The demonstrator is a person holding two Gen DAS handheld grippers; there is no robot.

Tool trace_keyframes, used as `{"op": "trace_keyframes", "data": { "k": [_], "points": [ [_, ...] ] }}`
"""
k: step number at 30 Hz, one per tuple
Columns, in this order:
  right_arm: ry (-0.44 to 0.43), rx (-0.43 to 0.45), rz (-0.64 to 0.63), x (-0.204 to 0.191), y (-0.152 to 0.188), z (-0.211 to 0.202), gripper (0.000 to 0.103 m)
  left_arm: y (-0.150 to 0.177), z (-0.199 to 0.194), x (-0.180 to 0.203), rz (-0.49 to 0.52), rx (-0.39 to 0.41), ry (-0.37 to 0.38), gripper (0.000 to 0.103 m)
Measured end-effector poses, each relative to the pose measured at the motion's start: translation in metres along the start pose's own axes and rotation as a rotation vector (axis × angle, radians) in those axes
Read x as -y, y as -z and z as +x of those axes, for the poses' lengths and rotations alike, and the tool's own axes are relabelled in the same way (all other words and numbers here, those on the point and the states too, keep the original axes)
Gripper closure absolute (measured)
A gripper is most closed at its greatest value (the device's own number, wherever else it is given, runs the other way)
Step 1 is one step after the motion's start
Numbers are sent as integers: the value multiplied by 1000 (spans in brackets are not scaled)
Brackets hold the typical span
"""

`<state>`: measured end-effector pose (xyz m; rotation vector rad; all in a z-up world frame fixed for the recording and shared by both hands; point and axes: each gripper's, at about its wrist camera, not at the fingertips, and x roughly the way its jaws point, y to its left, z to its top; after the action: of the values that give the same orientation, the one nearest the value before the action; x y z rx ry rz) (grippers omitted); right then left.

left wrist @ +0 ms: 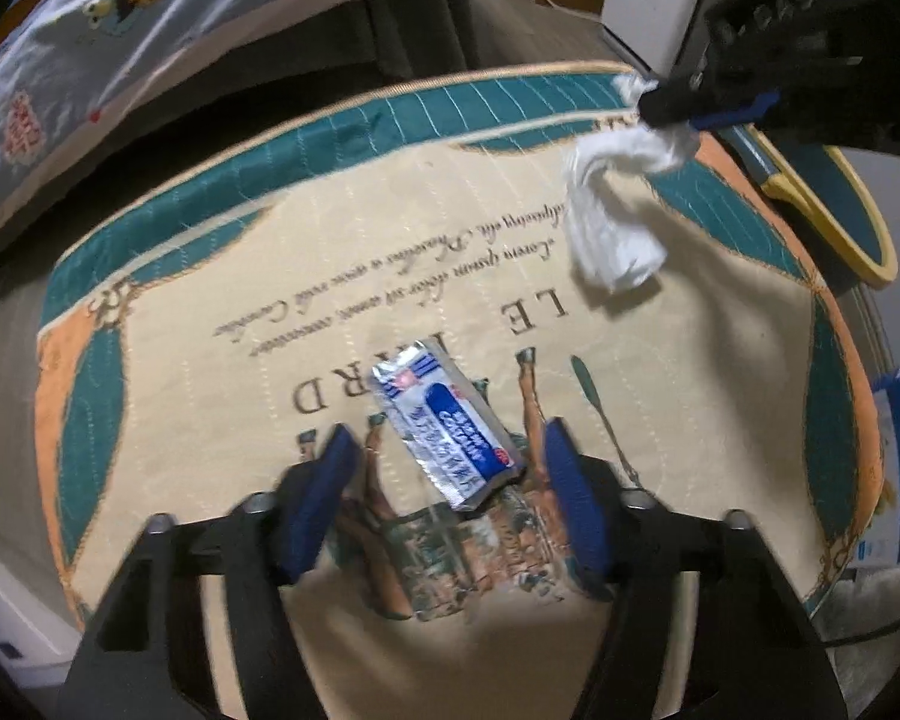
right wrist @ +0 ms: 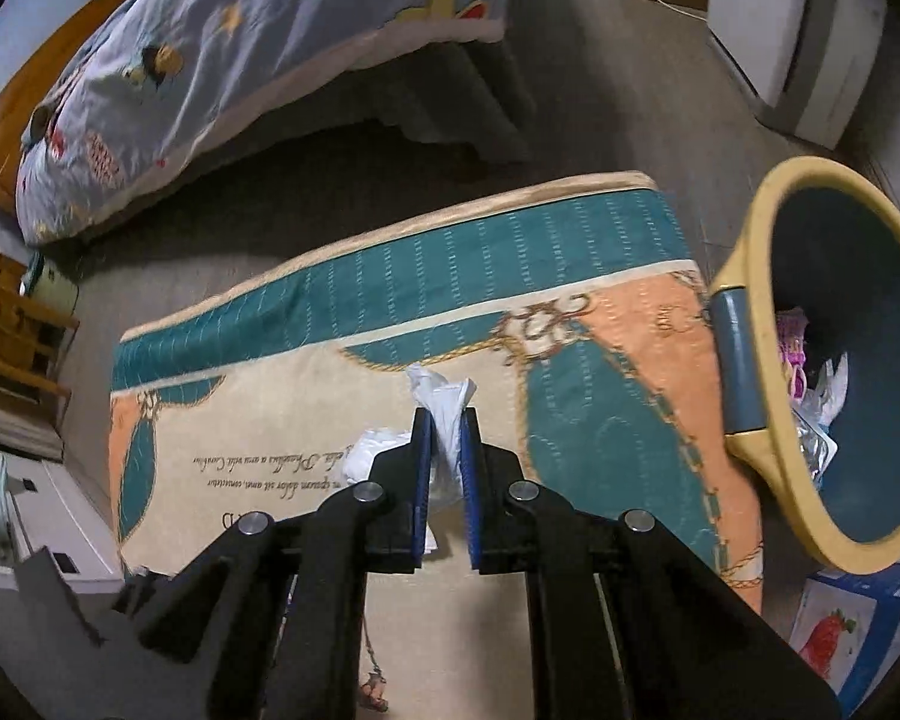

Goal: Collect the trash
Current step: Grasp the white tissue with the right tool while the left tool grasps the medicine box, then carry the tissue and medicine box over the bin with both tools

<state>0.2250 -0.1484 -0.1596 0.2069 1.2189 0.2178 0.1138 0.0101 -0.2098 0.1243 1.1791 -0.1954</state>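
A silver and blue snack wrapper [left wrist: 444, 426] lies flat on the printed rug [left wrist: 210, 408]. My left gripper [left wrist: 447, 435] points down over it, open, with a blue pad on either side of the wrapper and a gap to each. A crumpled white tissue [right wrist: 441, 390] is pinched between the blue pads of my right gripper [right wrist: 445, 420], which is shut on it. In the left wrist view the right gripper [left wrist: 672, 102] holds that tissue [left wrist: 612, 222] dangling above the rug's far right corner. A yellow-rimmed teal bin [right wrist: 744, 276] stands just right of the rug, with some trash inside.
A bed with a blue patterned quilt [right wrist: 210, 48] runs behind the rug. A wooden stool [right wrist: 18, 324] and a white unit [right wrist: 60, 516] are at the left. A white cabinet [right wrist: 798, 30] stands at the back right, a box with a strawberry picture [right wrist: 834, 636] below the bin.
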Motion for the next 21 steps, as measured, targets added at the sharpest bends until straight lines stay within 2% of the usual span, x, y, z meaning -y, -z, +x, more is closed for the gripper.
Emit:
{"op": "trace_keyframes", "data": {
  "k": [4,7,21],
  "points": [
    [-8,8,19,11,-1,-6,94,-4,-2,-2,-14,3,-10,73],
    [-18,13,30,15,-2,-14,94,-8,-7,-4,-17,24,-14,81],
    [-31,119,104,64,2,-81,94,-41,-60,34,50,197,29,81]
  ]
}}
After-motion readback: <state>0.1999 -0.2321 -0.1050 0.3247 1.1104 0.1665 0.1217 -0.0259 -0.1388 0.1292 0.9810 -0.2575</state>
